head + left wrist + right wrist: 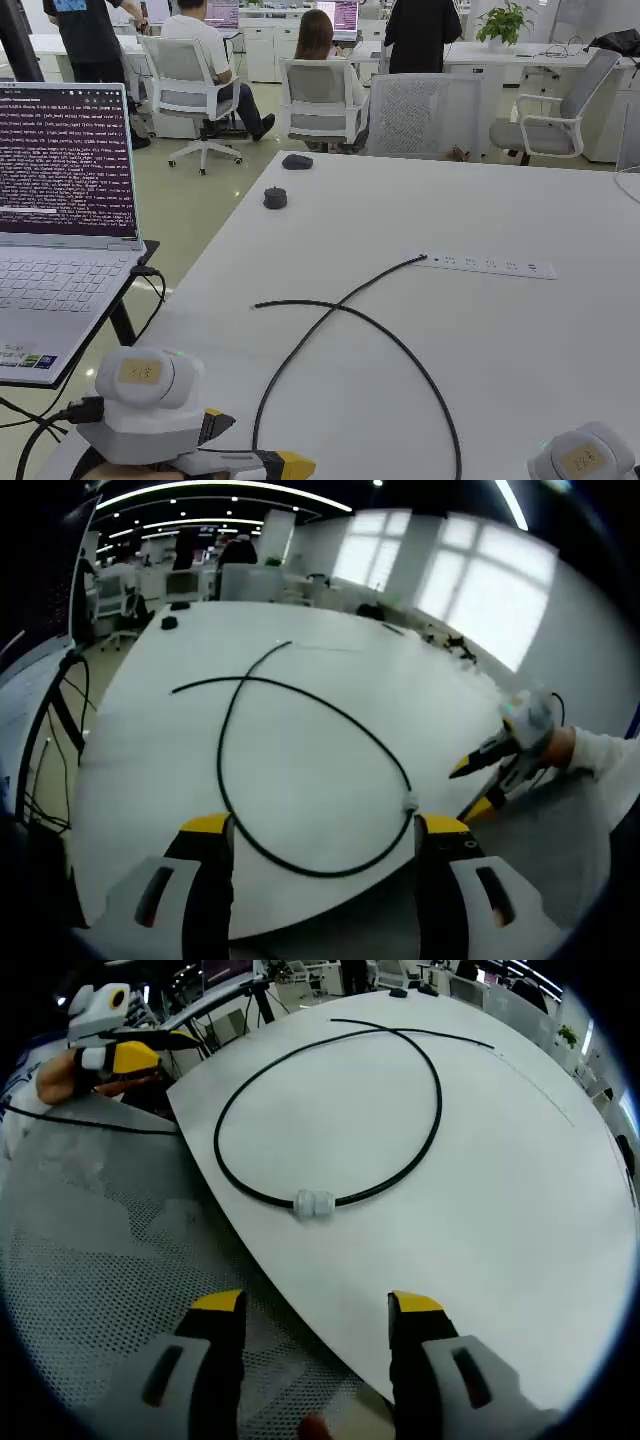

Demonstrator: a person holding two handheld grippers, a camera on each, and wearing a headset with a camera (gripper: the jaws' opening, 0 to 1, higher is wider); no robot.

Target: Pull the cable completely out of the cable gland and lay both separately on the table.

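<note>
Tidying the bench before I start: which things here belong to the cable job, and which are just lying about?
For the job: cable, cable gland on it, left gripper, right gripper, both open.
Lying about: laptop, power strip, mouse, small dark round thing.

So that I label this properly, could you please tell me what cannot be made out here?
Head view: the cable has its near loop cut off by the bottom edge.
Right gripper view: the cable gland is too small to judge its nut.
Head view: the laptop screen text is too small to read.
Head view: a round dark object is too small to identify.
</note>
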